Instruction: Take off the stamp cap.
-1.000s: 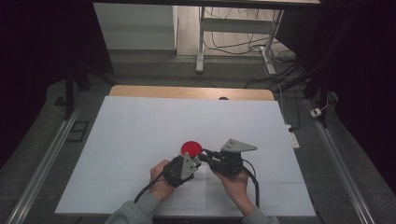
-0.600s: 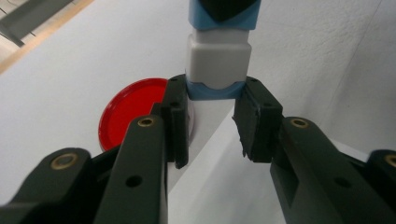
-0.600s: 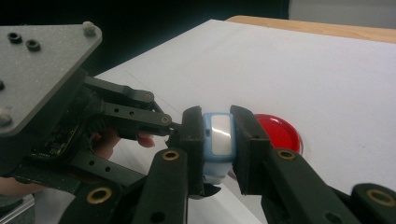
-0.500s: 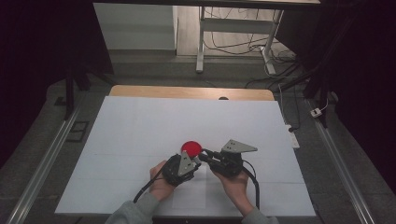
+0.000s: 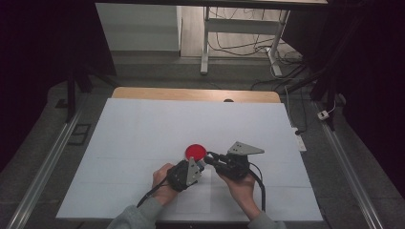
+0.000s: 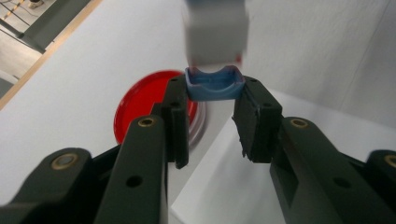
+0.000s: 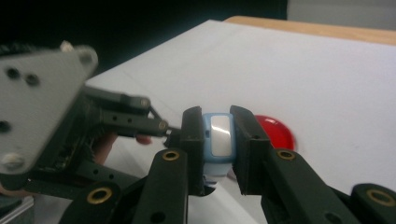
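A small blue piece [image 6: 215,86] with a white face [image 7: 220,135] is held between both grippers just above the table. My left gripper [image 6: 212,88] is shut on its blue end. My right gripper [image 7: 219,116] is shut on its sides, white face toward the camera. In the high view the two grippers meet tip to tip, the left gripper [image 5: 191,169] on the left and the right gripper [image 5: 212,160] on the right. A flat red disc [image 5: 196,151] lies on the white sheet just beyond the tips. A blurred grey-white block [image 6: 215,32] stands right above the blue piece.
The white sheet [image 5: 143,129] covers the table, with a wooden edge [image 5: 191,94] at the far side. Metal rails [image 5: 43,157] run along the floor on both sides. Desk legs and cables [image 5: 239,43] lie beyond the table.
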Demonstrator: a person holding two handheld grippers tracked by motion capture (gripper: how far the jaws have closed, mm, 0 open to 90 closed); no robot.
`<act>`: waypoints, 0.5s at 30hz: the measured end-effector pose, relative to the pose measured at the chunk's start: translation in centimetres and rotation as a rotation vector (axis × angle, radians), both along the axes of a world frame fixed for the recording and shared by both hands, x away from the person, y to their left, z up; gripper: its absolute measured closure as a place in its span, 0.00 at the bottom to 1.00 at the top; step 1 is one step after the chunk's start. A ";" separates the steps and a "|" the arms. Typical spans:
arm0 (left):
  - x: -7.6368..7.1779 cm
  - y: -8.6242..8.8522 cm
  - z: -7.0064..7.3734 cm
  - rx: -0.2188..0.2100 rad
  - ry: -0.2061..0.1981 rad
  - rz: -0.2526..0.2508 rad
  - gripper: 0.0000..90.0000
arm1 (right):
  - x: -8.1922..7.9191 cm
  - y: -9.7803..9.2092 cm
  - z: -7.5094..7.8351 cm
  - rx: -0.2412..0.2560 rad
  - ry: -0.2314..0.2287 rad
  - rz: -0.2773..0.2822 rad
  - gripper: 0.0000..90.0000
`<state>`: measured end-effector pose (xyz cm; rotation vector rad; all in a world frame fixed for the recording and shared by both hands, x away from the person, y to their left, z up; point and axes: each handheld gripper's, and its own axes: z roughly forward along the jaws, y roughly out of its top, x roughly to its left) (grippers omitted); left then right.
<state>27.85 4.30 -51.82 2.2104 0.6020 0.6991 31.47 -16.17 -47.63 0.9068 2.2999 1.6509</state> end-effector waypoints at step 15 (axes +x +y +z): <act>0.3 1.4 0.6 -0.041 0.015 0.024 0.74 | 0.2 -0.7 0.2 0.024 0.002 -0.010 0.84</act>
